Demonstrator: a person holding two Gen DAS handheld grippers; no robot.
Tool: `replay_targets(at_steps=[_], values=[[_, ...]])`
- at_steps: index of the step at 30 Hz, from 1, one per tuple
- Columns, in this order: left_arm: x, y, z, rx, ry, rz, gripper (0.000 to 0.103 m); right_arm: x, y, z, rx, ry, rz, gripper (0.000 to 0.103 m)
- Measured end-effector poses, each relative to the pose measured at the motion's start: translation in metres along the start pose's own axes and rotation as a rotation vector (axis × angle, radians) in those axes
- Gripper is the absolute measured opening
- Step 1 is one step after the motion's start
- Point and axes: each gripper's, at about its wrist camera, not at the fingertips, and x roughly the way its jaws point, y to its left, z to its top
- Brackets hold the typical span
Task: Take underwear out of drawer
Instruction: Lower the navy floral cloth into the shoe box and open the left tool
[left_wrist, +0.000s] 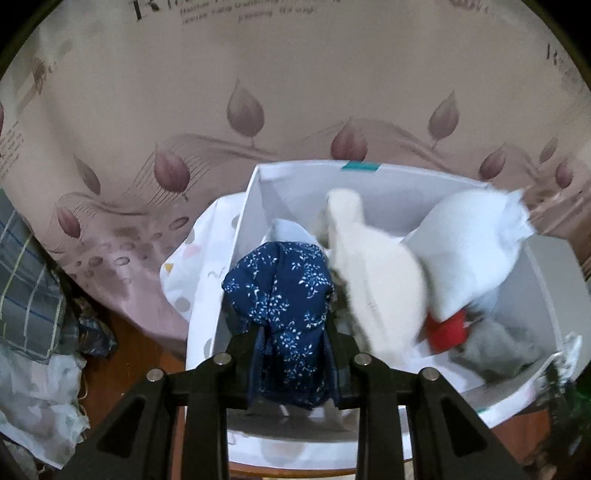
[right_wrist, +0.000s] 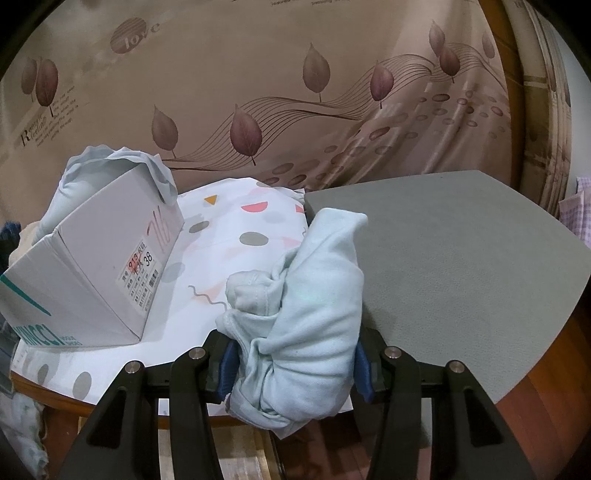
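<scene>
The left gripper (left_wrist: 291, 347) has its jaws closed on a navy floral garment (left_wrist: 284, 295), pinched low on the bundle so that most of the cloth stands above the fingertips; judged from this hold, the grip is placed to lift the whole piece out of the box in one motion. The right gripper (right_wrist: 295, 365) is clamped on a pale blue garment (right_wrist: 306, 306), the cloth bulging between the blue pads (right_wrist: 226, 369) and spilling forward, which suggests a carry toward a set-down point. The drawer is in practice a white cardboard box (left_wrist: 258, 206), open at the top. Beyond the navy piece it holds a cream garment (left_wrist: 373, 280), a white bundle (left_wrist: 472, 251), a red item (left_wrist: 447, 328) and a grey piece (left_wrist: 498, 350); the cream and white items are blurred. In the right wrist view the box shows a size label, and more pale blue cloth hangs over its far rim. The box rests on a white patterned sheet (right_wrist: 229, 229), beside a grey mat (right_wrist: 461, 258), the probable deposit zone; both lie on a wooden table (right_wrist: 535, 373). Behind stands a beige curtain (right_wrist: 295, 74) printed with leaves. Loose cloth lies low at the left of the left wrist view.
</scene>
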Motion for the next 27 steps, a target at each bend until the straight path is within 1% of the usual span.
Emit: replay_targets(at_steps=[4,5,12,15,16,18,19,23,27], values=[[0.012,-0.003,-0.009,0.021,0.0,0.018,0.03,0.0,0.0,0.0,-0.001,-0.001,-0.003,0.047],[0.013,-0.004,-0.01,0.035,-0.004,0.027,0.032,0.0,0.0,0.0,-0.003,-0.001,-0.002,0.047],[0.014,-0.015,-0.013,0.078,-0.016,0.073,0.034,0.0,0.0,0.0,-0.004,0.001,-0.001,0.047],[0.011,-0.016,-0.013,0.071,-0.015,0.082,0.036,0.0,0.0,0.001,-0.007,0.001,-0.001,0.047],[0.011,-0.016,-0.013,0.064,-0.012,0.08,0.038,0.0,0.0,0.0,-0.007,0.0,-0.002,0.047],[0.01,-0.015,-0.013,0.056,-0.005,0.09,0.05,0.0,-0.001,0.001,-0.004,0.002,0.0,0.047],[0.01,-0.016,-0.014,0.057,0.0,0.094,0.058,0.0,-0.001,0.001,-0.005,0.001,0.0,0.047],[0.007,-0.018,-0.018,0.069,0.0,0.093,0.061,0.0,0.0,0.001,-0.007,0.0,-0.003,0.047],[0.001,-0.018,-0.02,0.067,-0.022,0.09,0.062,0.0,0.0,0.001,-0.007,0.001,-0.002,0.047]])
